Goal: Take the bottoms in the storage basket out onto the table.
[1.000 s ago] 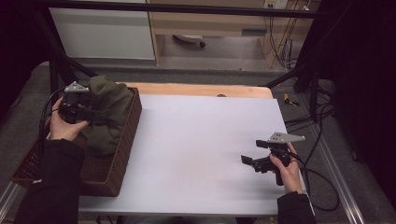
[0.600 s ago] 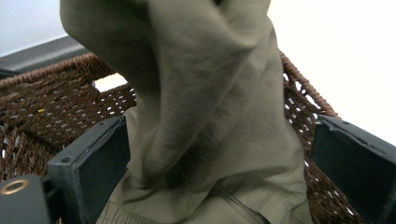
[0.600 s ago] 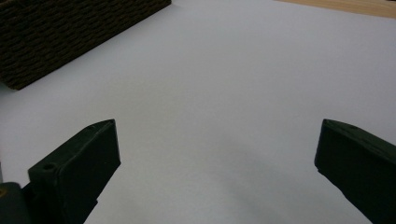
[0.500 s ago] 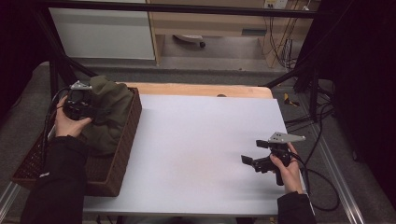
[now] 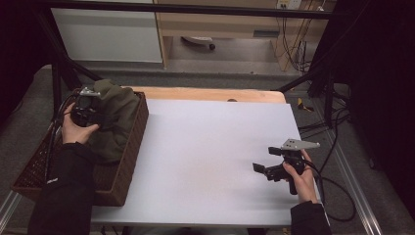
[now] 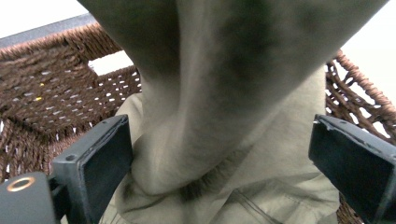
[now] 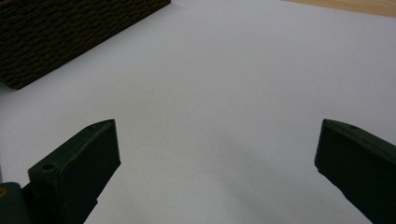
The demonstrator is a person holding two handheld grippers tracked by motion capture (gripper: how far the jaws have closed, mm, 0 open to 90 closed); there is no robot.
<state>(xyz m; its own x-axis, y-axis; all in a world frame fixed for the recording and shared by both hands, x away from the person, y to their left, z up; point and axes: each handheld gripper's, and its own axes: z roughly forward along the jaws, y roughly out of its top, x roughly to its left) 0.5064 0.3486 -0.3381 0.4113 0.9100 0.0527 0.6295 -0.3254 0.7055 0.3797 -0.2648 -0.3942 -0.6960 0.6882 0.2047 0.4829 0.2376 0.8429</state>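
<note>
An olive-green garment lies heaped in a brown wicker basket at the table's left side. My left gripper is pressed against the garment's left flank. In the left gripper view a thick fold of the garment hangs between the wide-apart jaws of that gripper; the left pad touches the cloth and the right one stands clear. My right gripper hovers open over the white tabletop near its right front; nothing sits between its jaws.
The basket's woven floor shows behind the cloth. The basket's outer wall is far off in the right gripper view. A wooden strip runs along the table's back edge. Cables trail off the right side.
My left gripper has shifted slightly along the garment's left side in the basket. The right gripper has stayed where it was.
</note>
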